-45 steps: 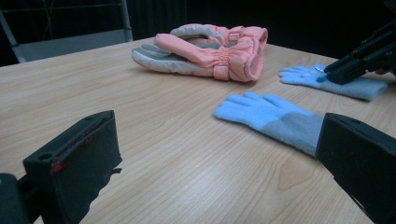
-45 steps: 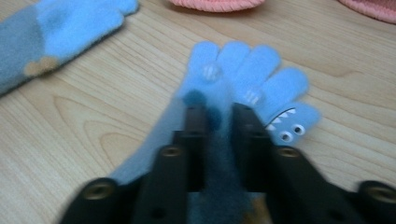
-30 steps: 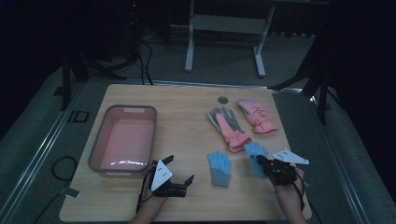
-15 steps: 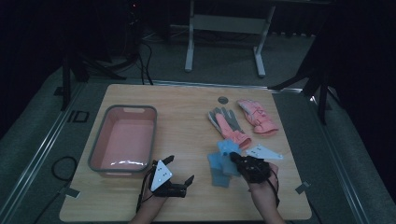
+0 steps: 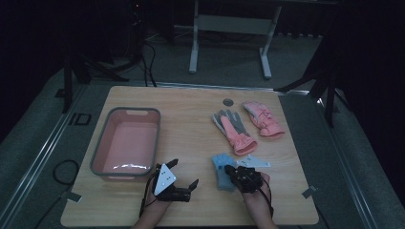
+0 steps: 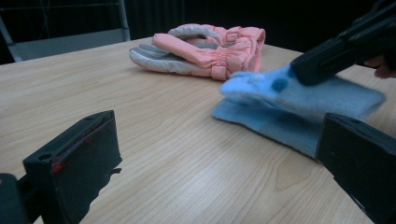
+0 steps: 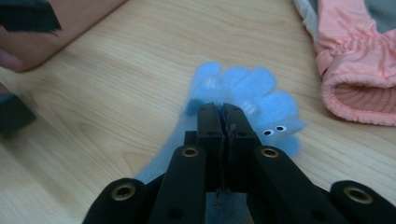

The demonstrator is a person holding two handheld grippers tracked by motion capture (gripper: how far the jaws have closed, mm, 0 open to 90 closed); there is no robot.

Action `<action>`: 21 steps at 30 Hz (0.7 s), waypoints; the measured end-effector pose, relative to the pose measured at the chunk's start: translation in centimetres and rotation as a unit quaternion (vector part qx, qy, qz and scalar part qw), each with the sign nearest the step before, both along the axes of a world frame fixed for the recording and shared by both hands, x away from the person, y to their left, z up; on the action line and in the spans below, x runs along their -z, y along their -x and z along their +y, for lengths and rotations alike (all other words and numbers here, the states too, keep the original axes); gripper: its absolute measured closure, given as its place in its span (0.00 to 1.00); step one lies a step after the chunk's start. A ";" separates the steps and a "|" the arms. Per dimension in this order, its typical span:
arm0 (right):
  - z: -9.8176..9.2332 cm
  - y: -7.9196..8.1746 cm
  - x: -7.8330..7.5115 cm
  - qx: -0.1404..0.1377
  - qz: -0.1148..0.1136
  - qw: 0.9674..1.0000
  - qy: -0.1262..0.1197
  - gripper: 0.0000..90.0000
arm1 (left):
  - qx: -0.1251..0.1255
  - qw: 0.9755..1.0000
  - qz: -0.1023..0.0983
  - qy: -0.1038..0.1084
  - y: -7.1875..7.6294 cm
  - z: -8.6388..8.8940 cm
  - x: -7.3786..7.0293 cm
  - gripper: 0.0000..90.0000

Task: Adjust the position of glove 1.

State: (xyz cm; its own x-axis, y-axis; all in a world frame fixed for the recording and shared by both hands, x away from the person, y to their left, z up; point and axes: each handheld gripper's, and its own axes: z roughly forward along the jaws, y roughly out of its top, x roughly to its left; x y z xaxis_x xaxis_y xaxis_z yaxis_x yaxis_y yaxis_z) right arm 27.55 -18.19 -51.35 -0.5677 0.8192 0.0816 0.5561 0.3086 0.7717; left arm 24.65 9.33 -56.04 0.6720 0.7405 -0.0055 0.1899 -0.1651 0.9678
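High view: blue glove [image 5: 222, 171] lies on the table [image 5: 191, 119] at 5 o'clock, long axis running 12 to 6, beside the right gripper [image 5: 230, 170].
Left gripper view: left gripper [image 6: 224, 154] jaws spread wide, nothing between; glove at 2 o'clock.
Right gripper view: jaws pressed together, pinching the glove; its fingers point to 12.

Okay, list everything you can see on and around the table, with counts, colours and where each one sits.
Fuzzy blue knit gloves: two, stacked, near edge right of centre.
Padded pink-and-grey winter gloves: two, far right, side by side.
Pink plastic tub with grey rim: one, left side.
Small round grey disc: one, far edge.
Light wooden table: one.
Grey metal frame: one, floor behind.
Left tool: black, open, near edge by the tub.
Right tool: black, shut on the blue gloves.
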 end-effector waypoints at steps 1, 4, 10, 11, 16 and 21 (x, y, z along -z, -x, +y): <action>0.0 -0.1 0.1 -0.001 0.001 1.000 0.002 0.97 | 0.000 1.000 0.000 0.000 0.0 0.0 0.0 0.00; 0.0 -0.3 0.5 0.000 0.005 1.000 0.008 0.97 | 0.000 1.000 0.000 0.000 0.0 0.0 0.0 0.00; 0.0 -0.7 1.9 -0.001 0.026 1.000 0.007 0.96 | 0.001 1.000 0.001 0.000 0.0 0.0 0.0 0.00; 0.1 -0.8 2.3 -0.003 0.029 1.000 0.009 0.96 | 0.001 1.000 0.000 -0.001 0.0 0.0 0.0 0.00; 0.1 -1.2 2.9 -0.006 0.041 0.999 0.007 0.94 | 0.001 1.000 0.000 -0.001 0.0 0.0 0.0 0.00; 0.3 -1.5 3.3 -0.025 0.035 0.999 0.013 0.93 | 0.001 1.000 0.000 -0.002 0.0 0.0 0.0 0.00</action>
State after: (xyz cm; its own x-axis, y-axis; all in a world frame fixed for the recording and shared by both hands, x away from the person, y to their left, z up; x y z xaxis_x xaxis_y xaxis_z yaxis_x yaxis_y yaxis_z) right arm 29.05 -17.94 -54.65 -0.6018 0.7922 0.1019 0.5923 0.3571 0.7223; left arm 24.65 9.31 -56.04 0.6733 0.7394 -0.0025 0.1893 -0.1691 0.9673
